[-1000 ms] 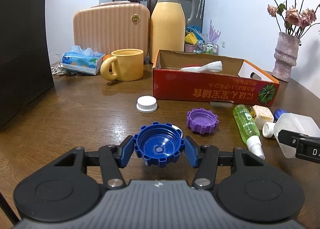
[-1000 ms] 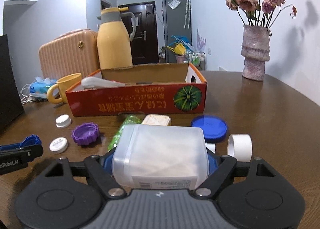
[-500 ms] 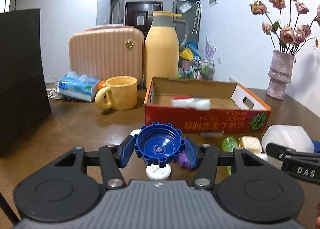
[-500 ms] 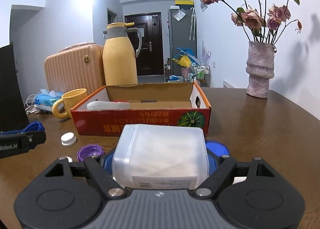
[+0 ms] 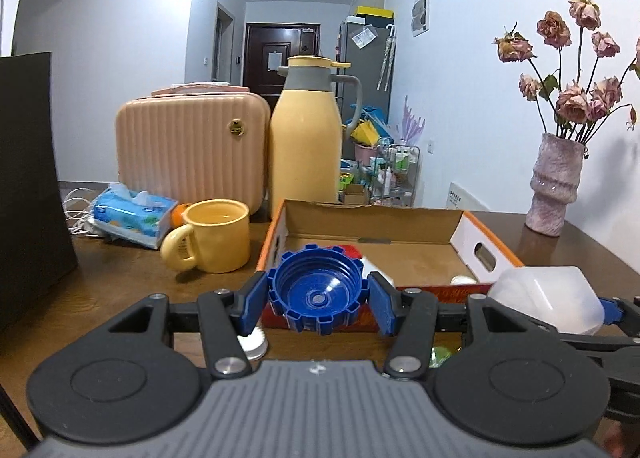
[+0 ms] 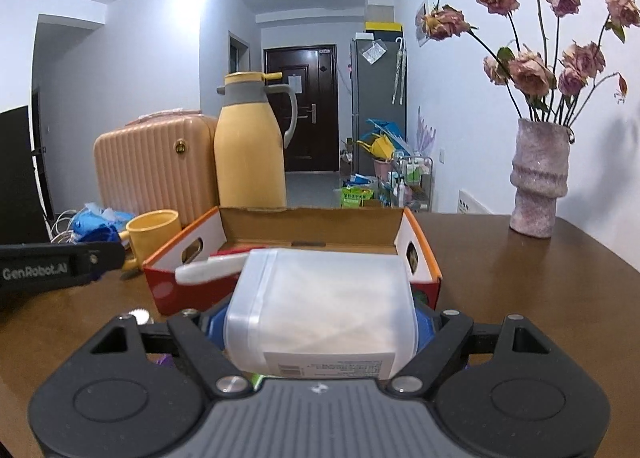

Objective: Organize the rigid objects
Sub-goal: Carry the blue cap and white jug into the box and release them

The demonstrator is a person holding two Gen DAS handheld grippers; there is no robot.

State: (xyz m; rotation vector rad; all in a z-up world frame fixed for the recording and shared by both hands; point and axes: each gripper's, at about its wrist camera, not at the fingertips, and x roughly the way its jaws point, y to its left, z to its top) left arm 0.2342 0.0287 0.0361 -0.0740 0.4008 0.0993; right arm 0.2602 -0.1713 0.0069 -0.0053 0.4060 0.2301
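the left gripper point(image 5: 318, 296) jaws are squeezing the blue cap point(image 5: 318, 290). the right gripper point(image 6: 320, 322) jaws are squeezing the white bottle point(image 6: 320, 306). both have been lifting off the table point(image 5: 120, 278) and are now hanging just in front of the box point(image 5: 376, 254), so dropping them in looks next.

We are holding our left claw point(image 5: 318, 294) angled slightly downward, its blue pads pinching a blue cap point(image 5: 318, 292) between them. Our right claw point(image 6: 320, 322) is tilting downward alike, gripping a translucent plastic container point(image 6: 320, 310) with jaws spread wide.
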